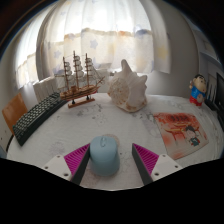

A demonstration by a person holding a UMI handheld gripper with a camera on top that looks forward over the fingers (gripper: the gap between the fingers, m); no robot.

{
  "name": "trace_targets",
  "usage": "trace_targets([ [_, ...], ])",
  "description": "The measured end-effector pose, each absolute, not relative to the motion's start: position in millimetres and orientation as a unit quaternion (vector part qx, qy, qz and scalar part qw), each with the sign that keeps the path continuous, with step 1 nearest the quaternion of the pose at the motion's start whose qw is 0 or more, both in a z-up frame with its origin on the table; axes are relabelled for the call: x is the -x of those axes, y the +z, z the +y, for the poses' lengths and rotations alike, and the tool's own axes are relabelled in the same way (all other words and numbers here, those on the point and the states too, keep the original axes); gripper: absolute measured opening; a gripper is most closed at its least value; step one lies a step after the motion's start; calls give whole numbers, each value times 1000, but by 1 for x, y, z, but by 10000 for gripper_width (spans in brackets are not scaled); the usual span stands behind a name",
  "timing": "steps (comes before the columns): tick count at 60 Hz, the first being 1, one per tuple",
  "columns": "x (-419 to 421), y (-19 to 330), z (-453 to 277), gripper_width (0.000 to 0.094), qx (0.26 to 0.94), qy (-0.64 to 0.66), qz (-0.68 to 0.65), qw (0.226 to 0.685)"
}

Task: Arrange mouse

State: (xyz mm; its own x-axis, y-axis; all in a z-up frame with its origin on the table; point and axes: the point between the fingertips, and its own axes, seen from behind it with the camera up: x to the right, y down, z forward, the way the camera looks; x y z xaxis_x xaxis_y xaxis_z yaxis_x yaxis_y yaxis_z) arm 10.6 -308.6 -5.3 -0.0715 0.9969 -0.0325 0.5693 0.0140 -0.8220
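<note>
A light blue computer mouse [103,156] rests on the white table [110,125], between my gripper's [111,160] two fingers. The left pink pad [78,158] is at or very near the mouse's left side. The right pink pad [145,158] stands well apart from the mouse, with bare table between them. The fingers are open and the mouse lies on the table on its own.
Beyond the mouse stand a model sailing ship [79,80] and a large white seashell [127,89]. A dark keyboard [33,116] lies at the left. A pink magazine [180,132] lies at the right, with a small figurine [199,90] behind it. Curtains hang at the back.
</note>
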Motion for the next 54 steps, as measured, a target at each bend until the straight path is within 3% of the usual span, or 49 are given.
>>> trace_targets([
  [5,-6,-8,-307,836,613,346,-643,302],
  [10,-5,-9,-308,758,610,345,-646,303],
  [12,-4,-9,-309,688,609,345,-647,302],
  [15,-3,-9,-307,510,607,340,-650,306],
  [21,-2,-8,-308,456,603,334,-658,302],
  [28,5,17,-296,430,601,339,-655,309],
  [43,45,145,-210,413,597,386,-607,355],
  [49,61,158,-136,414,607,369,-589,386],
  [54,69,136,-76,412,622,342,-587,389],
])
